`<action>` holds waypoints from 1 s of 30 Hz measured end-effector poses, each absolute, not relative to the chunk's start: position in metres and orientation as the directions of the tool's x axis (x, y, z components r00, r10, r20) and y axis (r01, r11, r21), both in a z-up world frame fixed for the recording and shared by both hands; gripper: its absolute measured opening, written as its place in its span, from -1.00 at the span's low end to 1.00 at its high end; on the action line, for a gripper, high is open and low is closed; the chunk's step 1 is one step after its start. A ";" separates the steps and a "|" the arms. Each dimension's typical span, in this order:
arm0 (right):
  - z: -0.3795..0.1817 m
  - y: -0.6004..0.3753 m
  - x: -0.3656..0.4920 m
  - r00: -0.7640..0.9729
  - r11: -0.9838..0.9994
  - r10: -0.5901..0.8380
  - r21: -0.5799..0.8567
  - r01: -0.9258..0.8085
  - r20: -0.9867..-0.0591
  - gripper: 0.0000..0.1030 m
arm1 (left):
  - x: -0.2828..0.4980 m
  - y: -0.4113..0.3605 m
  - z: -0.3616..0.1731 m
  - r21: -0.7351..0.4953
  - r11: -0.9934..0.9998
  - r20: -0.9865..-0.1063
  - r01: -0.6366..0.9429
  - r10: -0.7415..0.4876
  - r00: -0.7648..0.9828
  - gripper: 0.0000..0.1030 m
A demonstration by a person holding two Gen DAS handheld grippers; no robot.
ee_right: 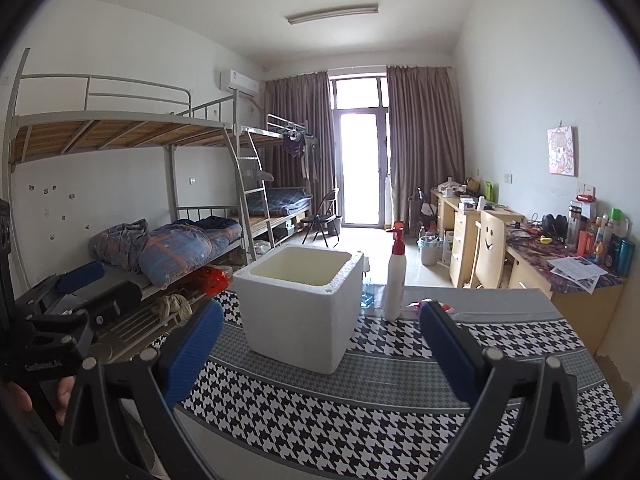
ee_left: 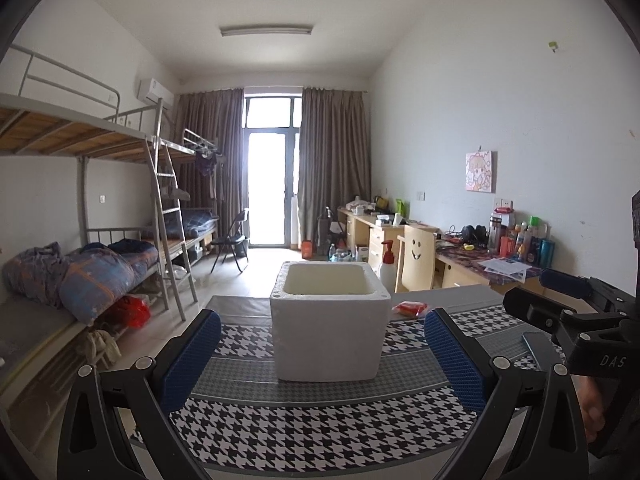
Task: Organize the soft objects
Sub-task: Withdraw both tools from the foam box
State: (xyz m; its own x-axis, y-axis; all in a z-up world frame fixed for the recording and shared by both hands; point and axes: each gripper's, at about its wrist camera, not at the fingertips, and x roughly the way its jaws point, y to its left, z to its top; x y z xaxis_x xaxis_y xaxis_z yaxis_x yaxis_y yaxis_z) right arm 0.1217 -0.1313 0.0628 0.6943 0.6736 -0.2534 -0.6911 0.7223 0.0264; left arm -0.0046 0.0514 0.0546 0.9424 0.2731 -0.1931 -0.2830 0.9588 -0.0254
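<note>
A white foam box (ee_left: 330,322) (ee_right: 298,308) stands open-topped on the houndstooth tablecloth (ee_left: 320,432) (ee_right: 360,408); its inside looks empty as far as I can see. A small red soft packet (ee_left: 410,307) (ee_right: 416,304) lies behind it to the right, partly hidden by a fingertip. My left gripper (ee_left: 322,354) is open just in front of the box, holding nothing. My right gripper (ee_right: 320,350) is open too, with the box between and beyond its blue pads. Each gripper shows at the edge of the other's view.
A white pump bottle with a red top (ee_right: 395,276) (ee_left: 387,266) stands right of the box near the table's far edge. Bunk beds with bedding (ee_left: 92,276) line the left wall. Desks with clutter (ee_right: 576,256) and a wooden chair (ee_right: 490,248) are on the right.
</note>
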 end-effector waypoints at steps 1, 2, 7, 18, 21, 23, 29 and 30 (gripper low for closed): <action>0.061 -0.132 0.119 0.694 0.722 0.675 0.026 -0.692 -0.251 0.94 | -0.006 0.050 0.054 -0.019 0.958 -0.193 -0.285 0.276 0.942 0.98; 0.061 -0.133 0.118 0.695 0.722 0.675 0.025 -0.692 -0.249 0.94 | -0.007 0.049 0.053 -0.014 0.958 -0.190 -0.287 0.279 0.941 0.98; 0.050 -0.138 0.105 0.701 0.725 0.671 0.017 -0.688 -0.241 0.94 | -0.012 0.048 0.047 -0.008 0.959 -0.191 -0.283 0.276 0.942 0.98; 0.027 -0.143 0.087 0.719 0.741 0.651 -0.003 -0.672 -0.244 0.95 | -0.029 0.041 0.028 0.005 0.954 -0.160 -0.299 0.296 0.942 0.98; 0.021 -0.143 0.082 0.730 0.749 0.642 -0.015 -0.663 -0.236 0.95 | -0.031 0.042 0.023 -0.001 0.956 -0.160 -0.294 0.290 0.944 0.98; 0.019 -0.144 0.081 0.727 0.745 0.645 -0.017 -0.667 -0.237 0.95 | -0.032 0.044 0.018 -0.017 0.956 -0.167 -0.293 0.286 0.944 0.98; 0.007 -0.144 0.080 0.731 0.750 0.637 -0.023 -0.661 -0.245 0.95 | -0.033 0.050 0.011 -0.026 0.950 -0.183 -0.310 0.300 0.936 0.98; 0.004 -0.144 0.080 0.733 0.753 0.634 -0.018 -0.658 -0.248 0.95 | -0.033 0.050 0.011 -0.026 0.950 -0.186 -0.310 0.300 0.936 0.98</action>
